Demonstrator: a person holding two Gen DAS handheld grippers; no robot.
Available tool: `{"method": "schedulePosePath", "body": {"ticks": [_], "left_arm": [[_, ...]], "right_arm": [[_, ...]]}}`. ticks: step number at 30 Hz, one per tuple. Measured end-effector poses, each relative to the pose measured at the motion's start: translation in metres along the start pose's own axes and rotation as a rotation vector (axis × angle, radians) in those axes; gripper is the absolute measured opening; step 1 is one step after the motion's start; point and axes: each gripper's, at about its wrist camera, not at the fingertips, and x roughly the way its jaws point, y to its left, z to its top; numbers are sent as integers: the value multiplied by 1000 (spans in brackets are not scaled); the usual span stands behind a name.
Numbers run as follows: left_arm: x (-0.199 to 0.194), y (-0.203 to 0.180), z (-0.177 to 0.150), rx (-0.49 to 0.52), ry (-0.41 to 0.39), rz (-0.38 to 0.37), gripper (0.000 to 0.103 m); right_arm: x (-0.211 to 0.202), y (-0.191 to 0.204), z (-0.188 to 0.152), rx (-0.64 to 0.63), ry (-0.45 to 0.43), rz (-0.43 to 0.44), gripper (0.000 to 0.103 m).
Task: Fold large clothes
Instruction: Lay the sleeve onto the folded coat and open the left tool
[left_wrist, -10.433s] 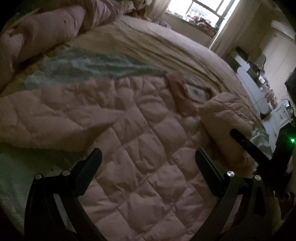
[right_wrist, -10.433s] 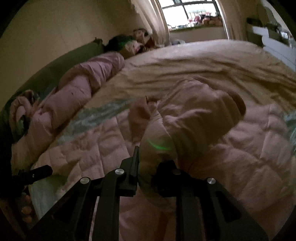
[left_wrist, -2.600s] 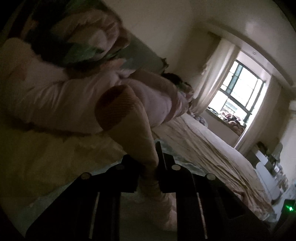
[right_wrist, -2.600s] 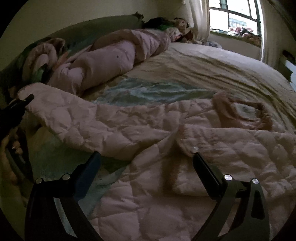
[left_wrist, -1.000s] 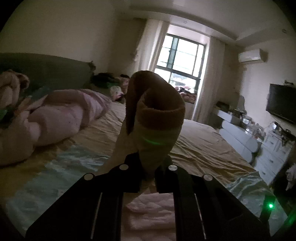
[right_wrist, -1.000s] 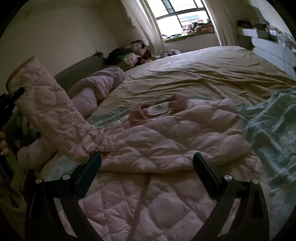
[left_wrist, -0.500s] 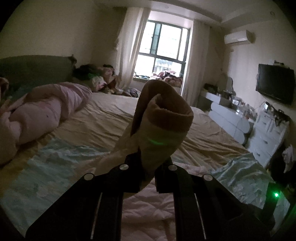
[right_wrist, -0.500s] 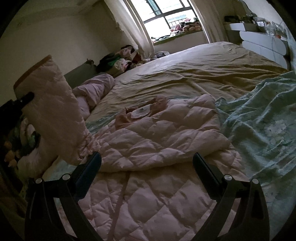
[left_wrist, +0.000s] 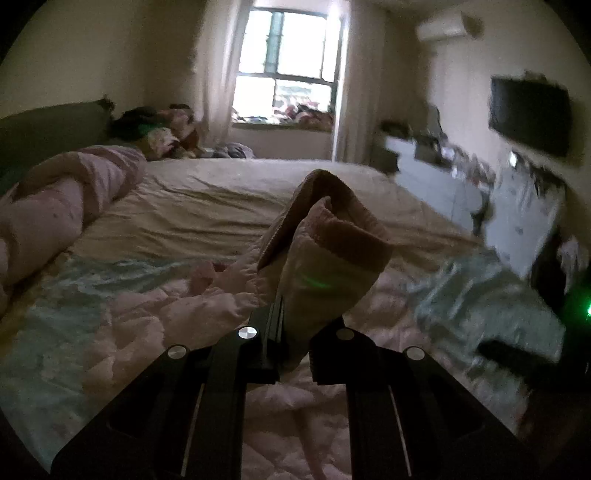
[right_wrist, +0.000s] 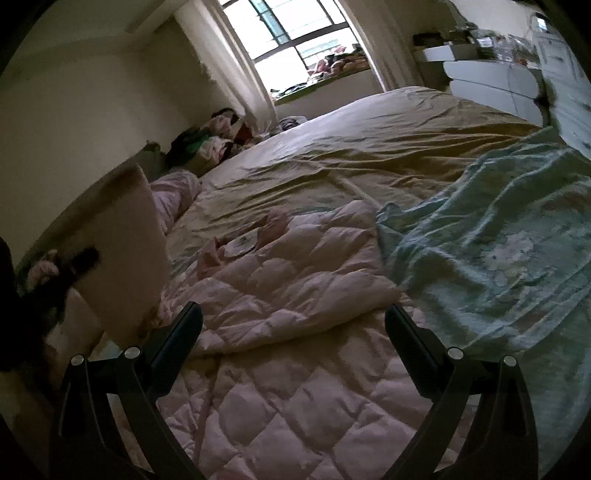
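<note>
The left hand-held gripper (left_wrist: 291, 325), low in the frame's centre, is clamped shut on a sleeve cuff (left_wrist: 332, 236); the right hand-held gripper (right_wrist: 293, 321) stands wide apart, empty.

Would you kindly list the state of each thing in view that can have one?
left gripper: shut on the sleeve
sleeve: lifted off the bed, cuff up
right gripper: open, empty, above the jacket
jacket: lying on the bed, partly folded
blanket: rumpled beside the jacket
</note>
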Motion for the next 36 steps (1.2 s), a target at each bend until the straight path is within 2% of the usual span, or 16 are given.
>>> {"method": "schedulePosePath", "body": {"ticks": [2, 6, 9, 12, 17, 21, 22, 24, 25, 28, 31, 34, 36], "left_arm": [[13, -10, -13, 51, 38, -2, 4], [36, -18, -38, 77, 113, -12, 5], [55, -28, -56, 115, 213, -25, 7], [64, -37, -71, 132, 266, -18, 7], [72, -46, -87, 156, 326, -35, 21], [70, -45, -93, 147, 369, -39, 28], [68, -46, -93, 144, 369, -48, 34], [62, -45, -95, 129, 374, -90, 57], [58, -47, -95, 125, 372, -100, 73], [46, -47, -93, 130, 336, -85, 74], [31, -38, -89, 76, 348, -129, 85], [13, -24, -87, 50, 325, -96, 93], [1, -11, -86, 18, 309, -82, 94]], "right_arm": [[-5, -8, 1, 17, -12, -14, 98], [-9, -16, 3, 36, -19, -36, 98], [-11, -19, 3, 37, -18, -45, 98], [-10, -20, 4, 28, -9, -56, 98], [-9, -16, 7, 30, 3, -39, 98], [-9, -6, 8, 12, 8, -32, 98], [-9, -3, 8, 10, 12, -29, 98], [-7, 1, 7, 10, 23, -17, 98], [-5, 4, 6, 8, 31, -15, 98], [-4, 13, 4, -6, 46, -1, 98], [-2, 19, 4, 0, 62, 34, 98], [7, 23, 4, 27, 97, 77, 98], [18, 27, 3, 48, 134, 99, 98]]}}
